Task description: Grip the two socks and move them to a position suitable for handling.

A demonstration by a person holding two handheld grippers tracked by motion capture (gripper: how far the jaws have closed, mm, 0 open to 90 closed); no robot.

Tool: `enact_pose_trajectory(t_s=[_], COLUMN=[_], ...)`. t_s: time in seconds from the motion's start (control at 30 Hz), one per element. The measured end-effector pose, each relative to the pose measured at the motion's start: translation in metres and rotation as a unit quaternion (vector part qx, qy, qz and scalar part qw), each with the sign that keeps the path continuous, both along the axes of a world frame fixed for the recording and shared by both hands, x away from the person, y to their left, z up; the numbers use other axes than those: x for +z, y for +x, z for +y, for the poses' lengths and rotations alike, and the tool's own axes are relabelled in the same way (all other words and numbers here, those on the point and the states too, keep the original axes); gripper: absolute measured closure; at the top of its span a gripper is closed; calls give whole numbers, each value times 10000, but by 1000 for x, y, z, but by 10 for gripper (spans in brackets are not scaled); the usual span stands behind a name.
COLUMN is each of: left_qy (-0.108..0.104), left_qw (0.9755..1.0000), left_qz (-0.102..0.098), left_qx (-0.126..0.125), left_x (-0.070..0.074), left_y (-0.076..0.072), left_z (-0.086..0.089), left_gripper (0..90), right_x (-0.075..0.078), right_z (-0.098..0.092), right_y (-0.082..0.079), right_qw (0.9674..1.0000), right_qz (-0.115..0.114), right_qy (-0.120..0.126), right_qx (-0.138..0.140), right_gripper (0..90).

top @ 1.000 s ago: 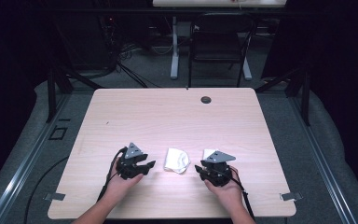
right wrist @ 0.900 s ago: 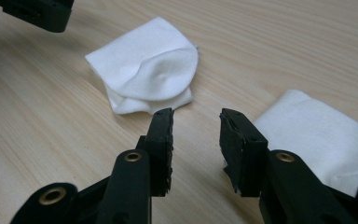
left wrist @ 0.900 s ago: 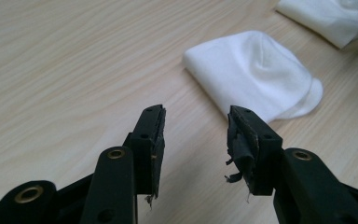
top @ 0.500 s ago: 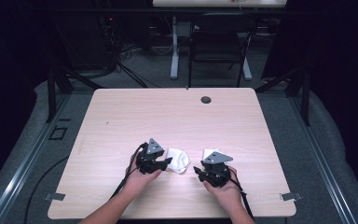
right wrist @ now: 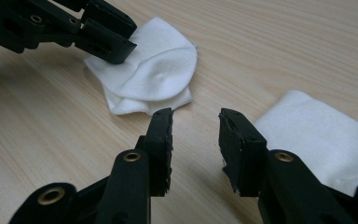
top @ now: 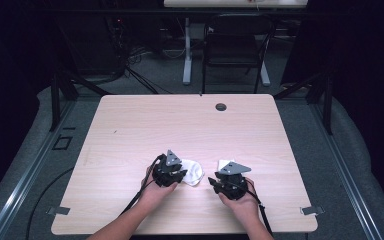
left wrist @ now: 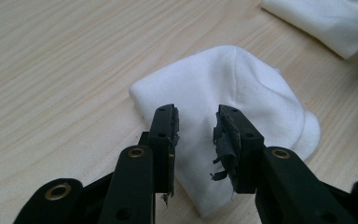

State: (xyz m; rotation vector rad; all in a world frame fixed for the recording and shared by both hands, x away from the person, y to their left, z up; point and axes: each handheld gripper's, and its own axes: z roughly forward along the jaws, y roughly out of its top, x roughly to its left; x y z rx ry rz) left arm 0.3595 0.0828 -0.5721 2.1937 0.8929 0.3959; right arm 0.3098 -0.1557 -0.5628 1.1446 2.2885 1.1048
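Two grippers at two white cloths on a wooden table.

High view: the left gripper [top: 179,175] sits at the edge of a folded white cloth [top: 193,171] near the table's [top: 145,125] front edge; the right gripper [top: 216,182] rests well apart to its right, with a second cloth [top: 224,164] just behind it.
Left gripper view: the jaws have just been closing and stand part open over the folded cloth [left wrist: 223,88], which lies between them; pads not pressing it.
Right gripper view: the jaws have just been closing, a moderate gap over bare wood, nothing between them; second cloth [right wrist: 317,135] beside the right jaw, folded cloth [right wrist: 154,70] beyond.
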Motion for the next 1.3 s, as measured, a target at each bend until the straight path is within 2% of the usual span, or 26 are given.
enact_pose_trajectory(t_s=[0.3, 0.6, 0.73, 0.87, 1.0, 1.03, 1.13, 1.23, 1.3], left_qy=[0, -31, 53, -145, -393, -346, -392, -370, -270], left_qw=[10000, 9999, 9998, 9998, 9992, 9993, 9991, 9991, 9992], left_qz=[3, 25, 90, 135, 72, 83, 39, 69, 151], left_qx=[-84, -119, -162, -73, -75, -111, -185, -208, -249], left_x=[-6, -6, -4, 5, 18, 21, 24, 22, 17], left_y=[-6, -20, -23, -21, -19, -19, -19, -19, -20], left_z=[2, 9, 11, 13, 6, 3, -6, -13, -21], left_gripper=[699, 699, 695, 722, 724, 724, 715, 696, 685], right_x=[0, -1, -1, 0, 0, 0, 1, 0, 0], right_z=[0, -1, 0, -1, -2, -2, -3, -4, -5], right_y=[0, 0, 0, 0, 0, 0, 0, 1, 1], right_qw=[10000, 10000, 10000, 10000, 9999, 9999, 9999, 9998, 9998], right_qz=[-7, 12, 5, -17, -17, -18, -31, -41, -33], right_qy=[65, 93, 82, 67, 100, 82, 88, 135, 132], right_qx=[-26, -24, -24, -50, -83, -87, -105, -132, -141], right_gripper=[655, 654, 651, 650, 649, 649, 647, 646, 645])
